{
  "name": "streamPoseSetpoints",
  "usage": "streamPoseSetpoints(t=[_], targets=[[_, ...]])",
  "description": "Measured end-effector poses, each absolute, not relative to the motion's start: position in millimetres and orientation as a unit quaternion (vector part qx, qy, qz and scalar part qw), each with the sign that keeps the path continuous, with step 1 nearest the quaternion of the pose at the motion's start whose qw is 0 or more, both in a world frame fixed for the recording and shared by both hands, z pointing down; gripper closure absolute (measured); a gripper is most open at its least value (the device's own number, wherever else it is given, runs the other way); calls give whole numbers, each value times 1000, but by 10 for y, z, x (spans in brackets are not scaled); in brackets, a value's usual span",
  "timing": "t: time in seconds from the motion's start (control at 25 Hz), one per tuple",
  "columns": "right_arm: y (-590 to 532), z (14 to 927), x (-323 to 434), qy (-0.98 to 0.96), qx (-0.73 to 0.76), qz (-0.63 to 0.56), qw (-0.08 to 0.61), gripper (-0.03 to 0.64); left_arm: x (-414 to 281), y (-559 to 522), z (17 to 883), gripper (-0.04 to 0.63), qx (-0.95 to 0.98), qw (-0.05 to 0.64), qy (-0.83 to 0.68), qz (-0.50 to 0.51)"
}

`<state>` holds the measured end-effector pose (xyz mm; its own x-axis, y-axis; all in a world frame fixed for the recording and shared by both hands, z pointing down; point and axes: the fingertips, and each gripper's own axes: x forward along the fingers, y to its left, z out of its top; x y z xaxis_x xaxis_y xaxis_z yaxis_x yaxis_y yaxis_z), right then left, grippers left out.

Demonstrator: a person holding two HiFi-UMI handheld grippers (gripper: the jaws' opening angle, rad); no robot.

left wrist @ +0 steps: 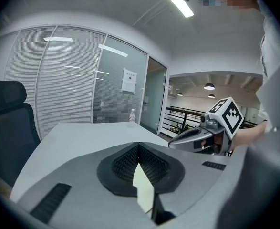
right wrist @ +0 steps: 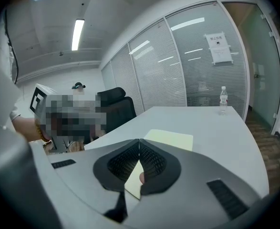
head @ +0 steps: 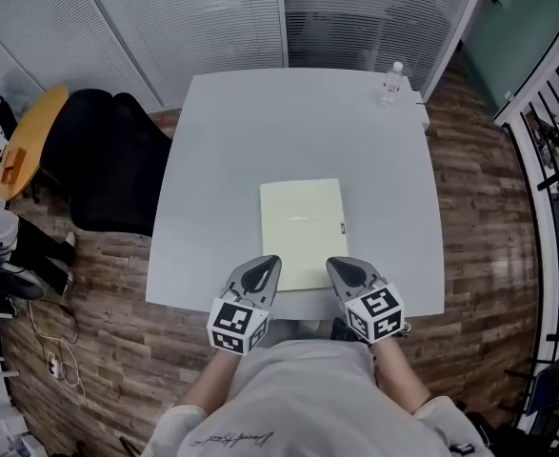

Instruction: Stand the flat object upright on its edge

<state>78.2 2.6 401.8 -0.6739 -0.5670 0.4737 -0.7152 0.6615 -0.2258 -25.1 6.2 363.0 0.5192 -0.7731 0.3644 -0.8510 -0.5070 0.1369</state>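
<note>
**Head view.** The flat object [head: 303, 231], a pale yellow sheet-like pad, lies flat on the grey table [head: 289, 122], in the lower centre of the frame and close to the table's near edge. The left gripper [head: 263, 272] sits at the object's lower left corner. The right gripper [head: 343, 272] sits at its lower right corner. Both tips overlap the object's near edge; whether they touch it cannot be told. Each claw tapers to a single point, with its jaws pressed together. A clear bottle [head: 391, 82] stands at the table's upper right corner. A black office chair [head: 108, 160] stands at the left side of the table.

**Left gripper view.** The left gripper [left wrist: 139, 145] has its jaws pressed together at the tips, with nothing between the pads. A sliver of the flat object [left wrist: 143, 192] shows through the gap behind the tips, low in the frame. The right gripper [left wrist: 178, 141] enters from the right, and its jaws meet at a point. The bottle [left wrist: 131, 116] stands far back on the table [left wrist: 82, 137].

**Right gripper view.** The right gripper [right wrist: 140, 141] has its jaws pressed together and pinches nothing. The flat object [right wrist: 171, 140] lies flat on the table [right wrist: 216, 137] just beyond the tips. The bottle [right wrist: 222, 100] stands at the upper right, and the office chair [right wrist: 116, 106] at centre left.
</note>
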Motion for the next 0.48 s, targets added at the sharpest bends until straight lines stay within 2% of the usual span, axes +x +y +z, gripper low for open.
streamPoseSetpoints(t=[0.48], targets=[[-99,4012,676,-870,401,217,187,592,-417,-74,3609,583,876,155,-437,133]])
